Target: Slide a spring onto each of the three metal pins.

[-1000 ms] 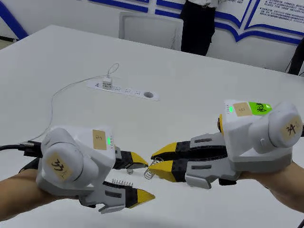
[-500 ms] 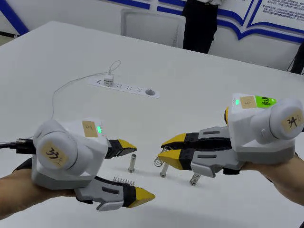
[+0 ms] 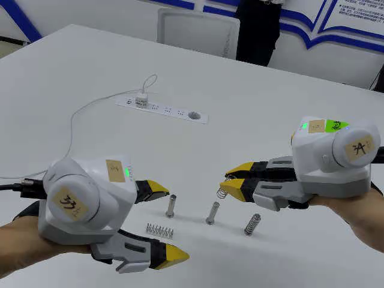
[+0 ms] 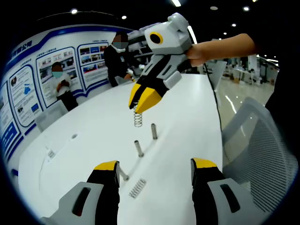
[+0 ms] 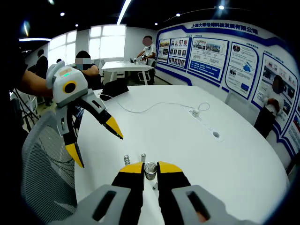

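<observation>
Three small metal pins stand on the white table: a bare pin (image 3: 171, 205), a second bare pin (image 3: 212, 212) and a pin with a spring on it (image 3: 252, 224). A loose spring (image 3: 159, 230) lies flat in front of them. My right gripper (image 3: 227, 182) hovers just above and behind the middle pin, shut on a spring (image 3: 221, 193) that hangs from its tips; the spring (image 5: 150, 169) sits between the jaws in the right gripper view. My left gripper (image 3: 168, 224) is open, its jaws straddling the loose spring (image 4: 137, 187) and the nearest pin (image 4: 123, 173).
A white power strip (image 3: 162, 110) with a plugged adapter (image 3: 141, 99) and a thin cable lies farther back on the table (image 3: 90, 66). A chair (image 3: 198, 33) and a standing person (image 3: 258, 30) are beyond the far edge.
My right gripper has drawn back to the right and slightly up, still holding the spring, uncovering the pins. The left gripper has stayed open and eased back a little.
</observation>
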Available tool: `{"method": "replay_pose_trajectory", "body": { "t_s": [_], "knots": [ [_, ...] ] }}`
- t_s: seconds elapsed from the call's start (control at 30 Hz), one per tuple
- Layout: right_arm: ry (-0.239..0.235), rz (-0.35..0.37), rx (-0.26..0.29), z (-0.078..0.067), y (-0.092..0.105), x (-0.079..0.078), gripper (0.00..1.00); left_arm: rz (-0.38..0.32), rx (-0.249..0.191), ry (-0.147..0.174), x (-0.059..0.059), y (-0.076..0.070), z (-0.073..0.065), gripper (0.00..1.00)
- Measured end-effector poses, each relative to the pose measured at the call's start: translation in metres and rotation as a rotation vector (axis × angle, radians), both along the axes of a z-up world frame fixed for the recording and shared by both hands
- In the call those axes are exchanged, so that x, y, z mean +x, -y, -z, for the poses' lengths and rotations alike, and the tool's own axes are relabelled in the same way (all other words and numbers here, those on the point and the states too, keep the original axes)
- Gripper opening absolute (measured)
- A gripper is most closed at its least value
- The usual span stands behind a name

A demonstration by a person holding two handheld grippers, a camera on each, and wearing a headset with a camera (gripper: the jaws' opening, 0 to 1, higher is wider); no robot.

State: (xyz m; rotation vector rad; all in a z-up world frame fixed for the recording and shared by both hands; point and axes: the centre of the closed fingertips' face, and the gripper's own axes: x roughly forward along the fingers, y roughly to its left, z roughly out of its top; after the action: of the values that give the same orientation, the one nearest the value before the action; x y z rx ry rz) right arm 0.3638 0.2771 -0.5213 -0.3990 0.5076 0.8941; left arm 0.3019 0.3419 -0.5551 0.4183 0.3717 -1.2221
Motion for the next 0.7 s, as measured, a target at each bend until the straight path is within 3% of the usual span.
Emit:
{"method": "replay_pose_trajectory", "body": {
  "t_s": [0.7],
  "knots": [
    [-0.071, 0.088, -0.009, 0.033, 0.004, 0.027, 0.11, -0.066, 0.004, -0.007, 0.009, -0.019, 0.007, 0.63]
  ]
}}
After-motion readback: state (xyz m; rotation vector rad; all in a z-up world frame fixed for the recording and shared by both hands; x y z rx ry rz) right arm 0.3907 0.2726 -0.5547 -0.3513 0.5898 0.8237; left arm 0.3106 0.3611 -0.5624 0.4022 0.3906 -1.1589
